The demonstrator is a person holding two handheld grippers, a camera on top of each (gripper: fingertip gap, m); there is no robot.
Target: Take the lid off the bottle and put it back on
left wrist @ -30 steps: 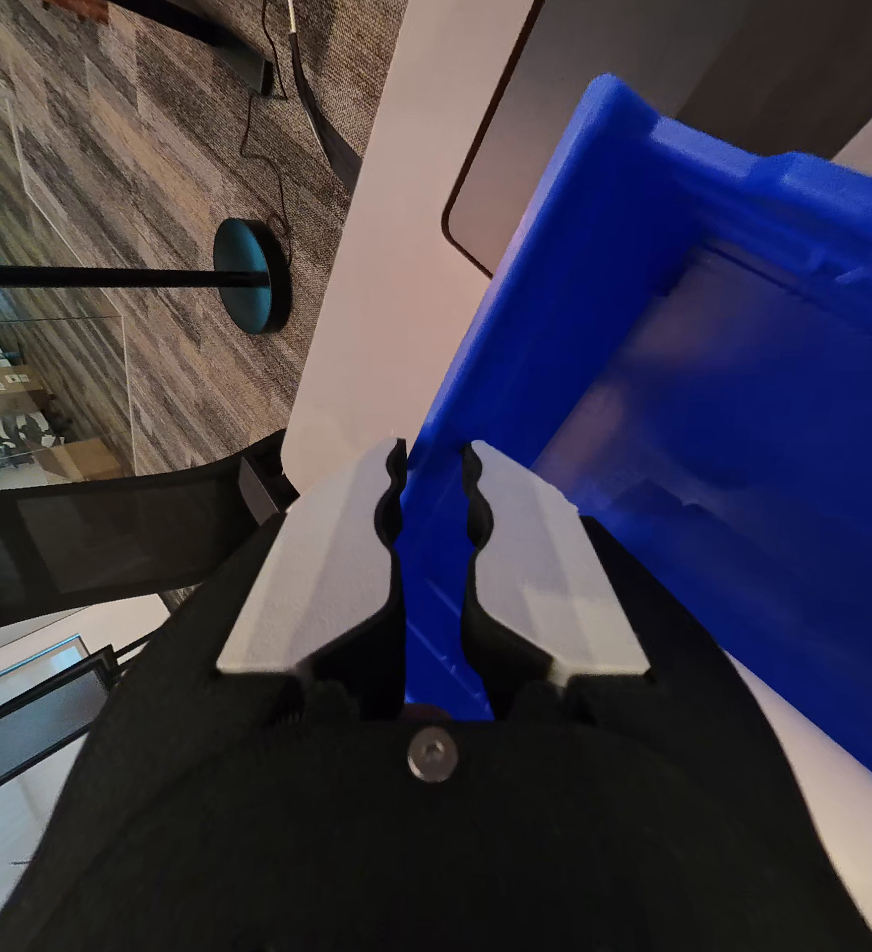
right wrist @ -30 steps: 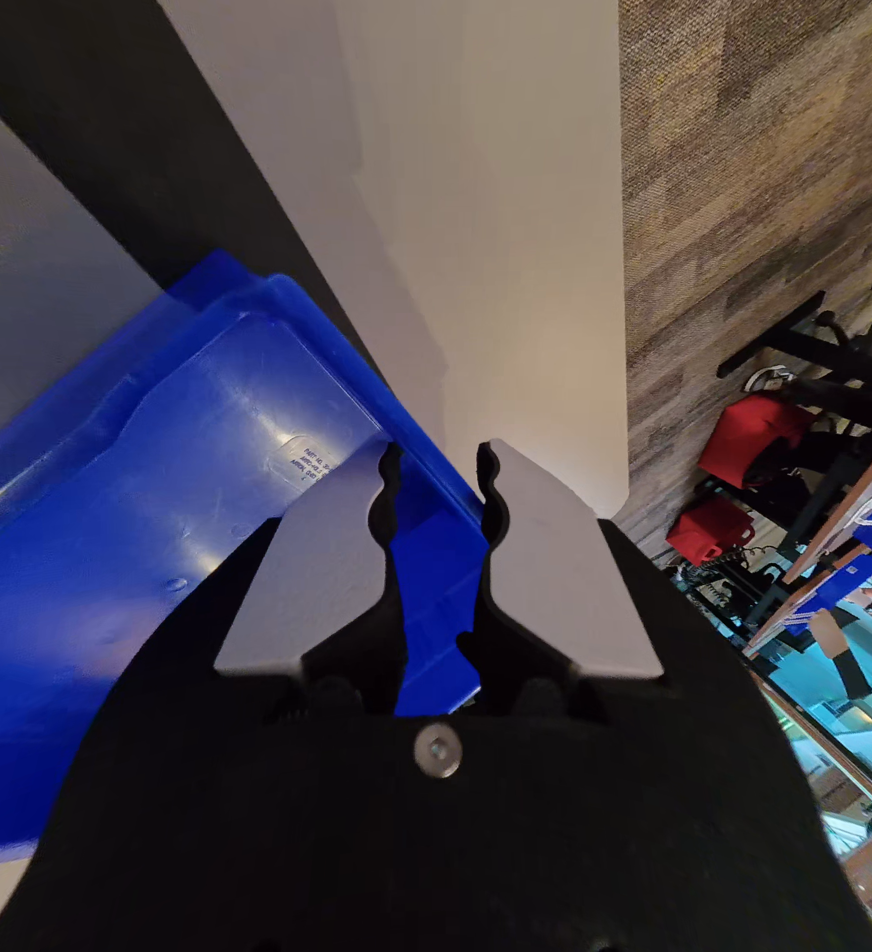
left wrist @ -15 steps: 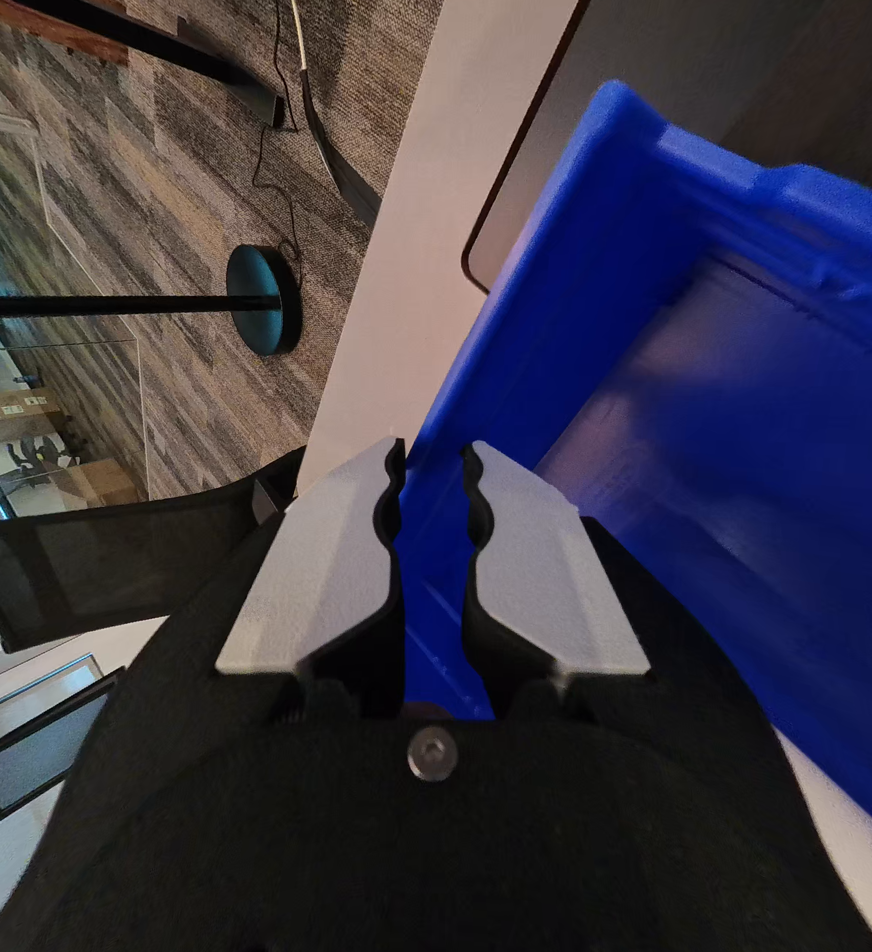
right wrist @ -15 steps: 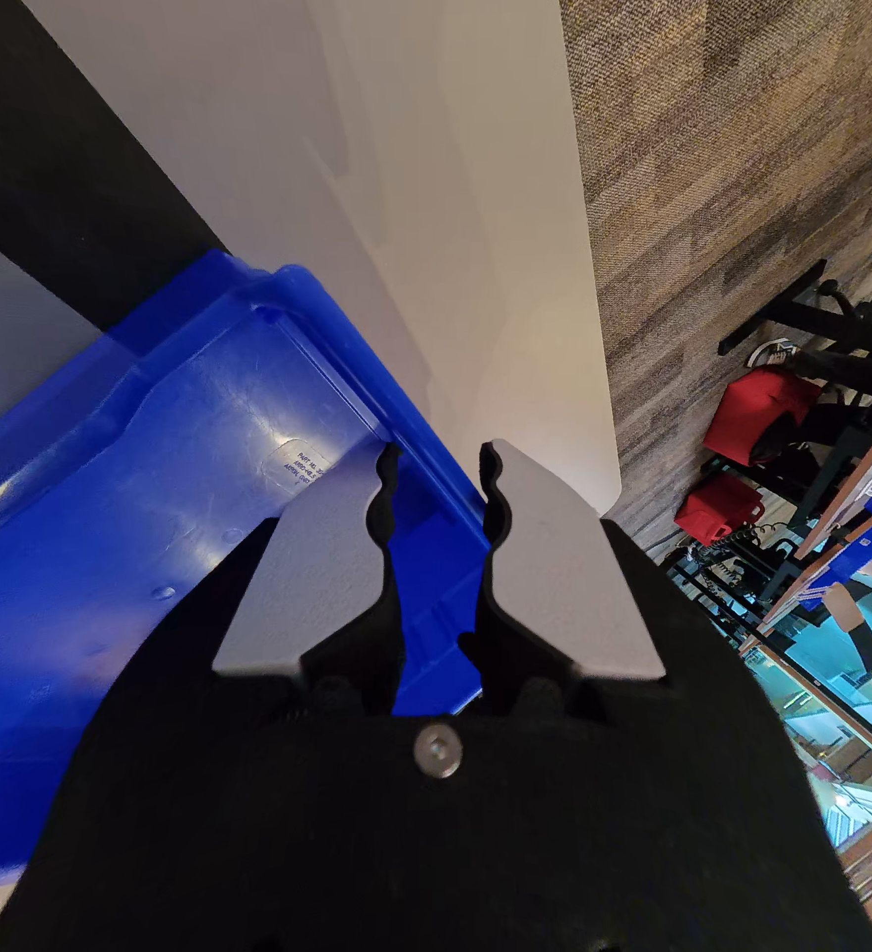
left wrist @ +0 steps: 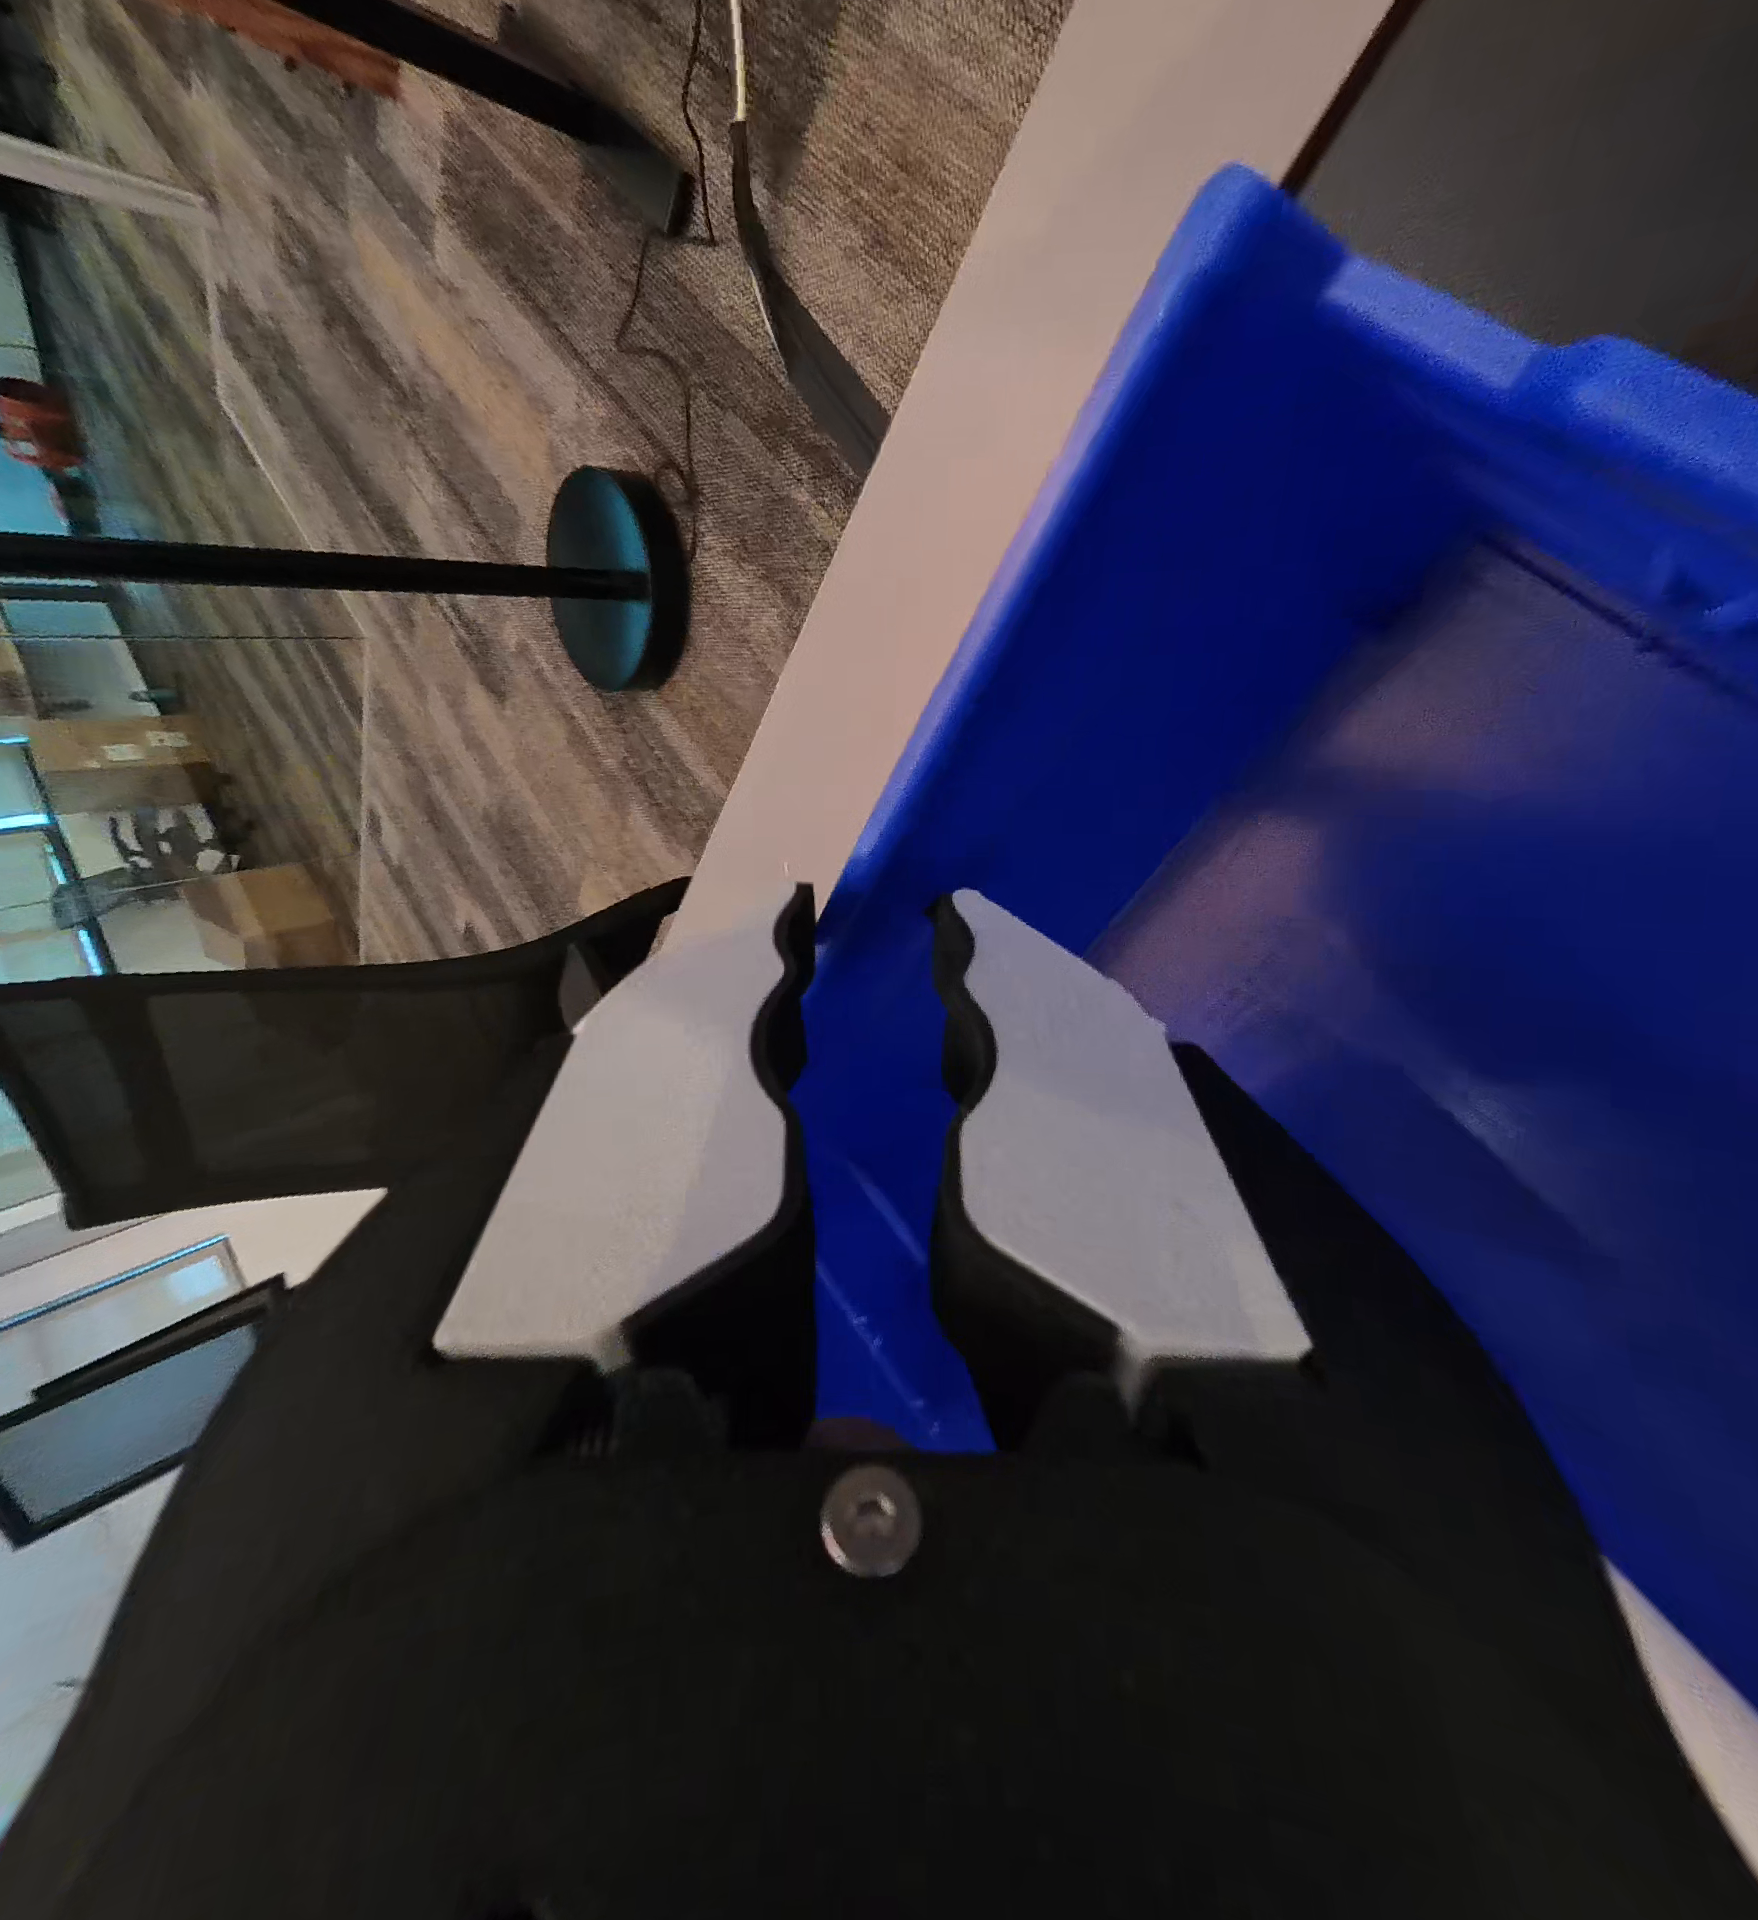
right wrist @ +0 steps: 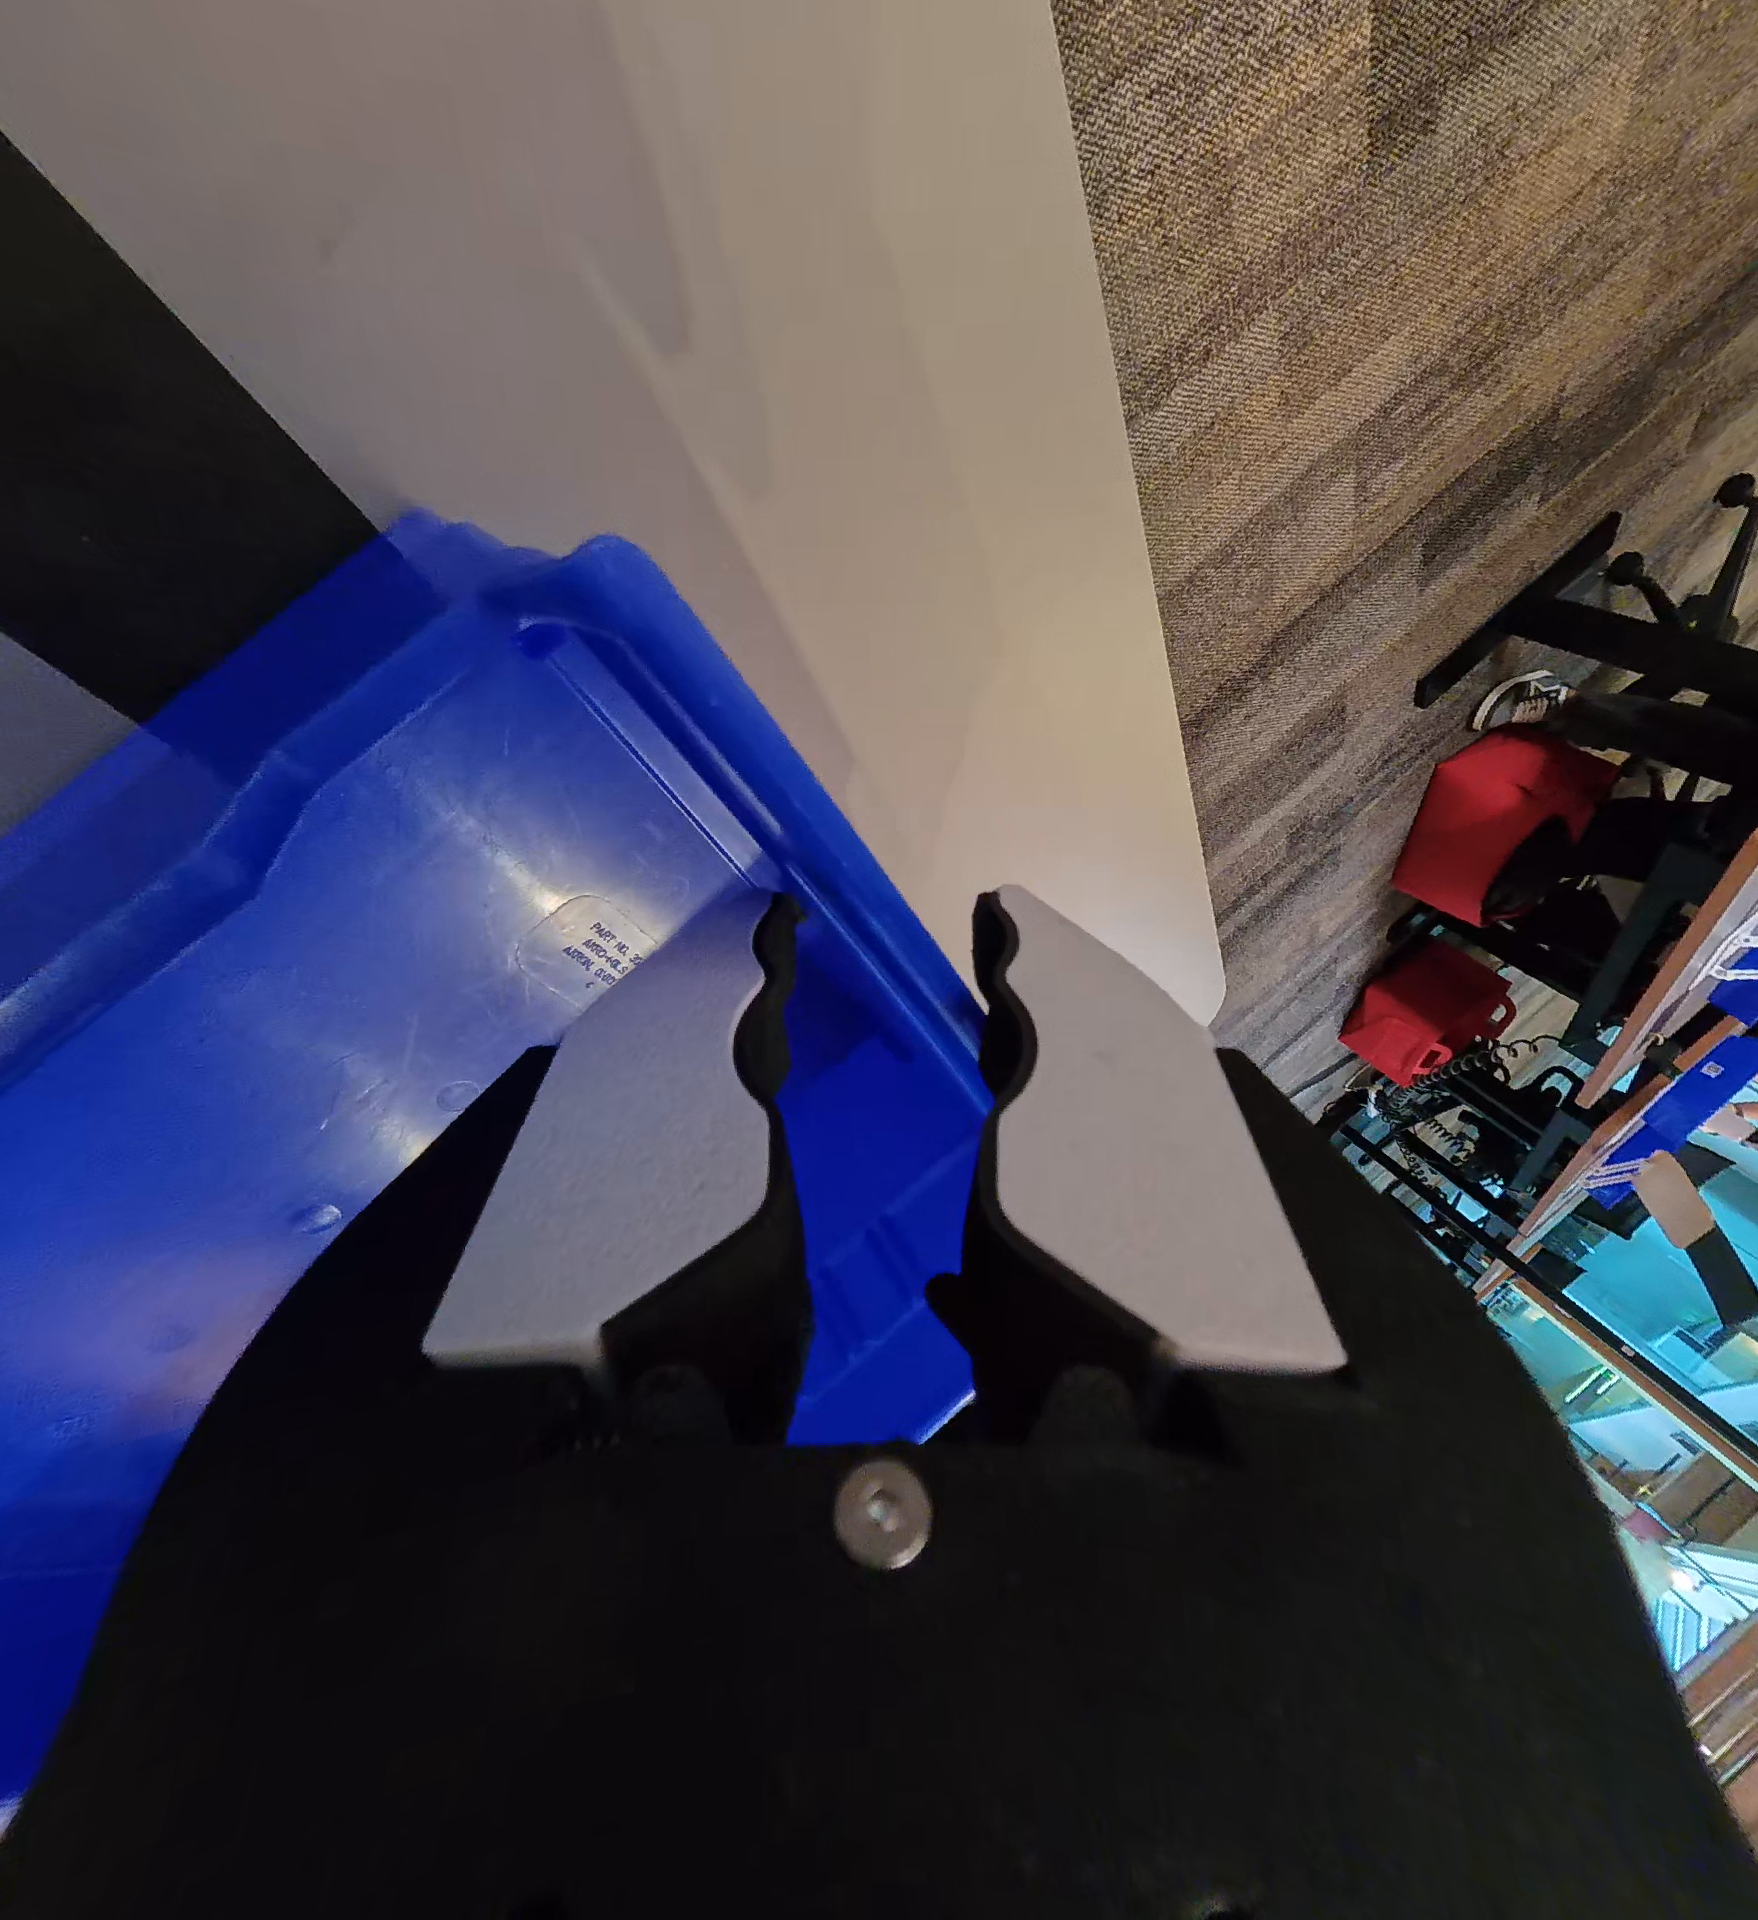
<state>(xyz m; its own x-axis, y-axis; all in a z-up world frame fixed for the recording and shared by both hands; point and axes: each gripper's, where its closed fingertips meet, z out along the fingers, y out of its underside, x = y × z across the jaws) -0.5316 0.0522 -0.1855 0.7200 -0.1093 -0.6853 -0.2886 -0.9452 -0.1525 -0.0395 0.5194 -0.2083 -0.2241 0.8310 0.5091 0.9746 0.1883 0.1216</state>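
No bottle or lid shows in either view. A blue plastic bin (left wrist: 1218, 623) fills the right of the left wrist view. My left gripper (left wrist: 870, 904) is shut on its side wall, which runs up between the fingers. In the right wrist view the same bin (right wrist: 335, 935) lies to the left, its inside empty as far as I see. My right gripper (right wrist: 880, 909) is shut on its rim at a corner. The bin is tilted against the white table (right wrist: 646, 312).
A dark mat (right wrist: 75, 364) lies on the table beyond the bin. The table edge (left wrist: 958, 416) drops to carpet. A round stand base (left wrist: 615, 577) and a black mesh chair (left wrist: 283, 1081) are on the left. Red boxes (right wrist: 1498, 821) and a chair base (right wrist: 1633, 634) are on the right.
Both grippers have kept their hold on the bin. The table and floor behind have slid a little in both views, so the bin and grippers have shifted together.
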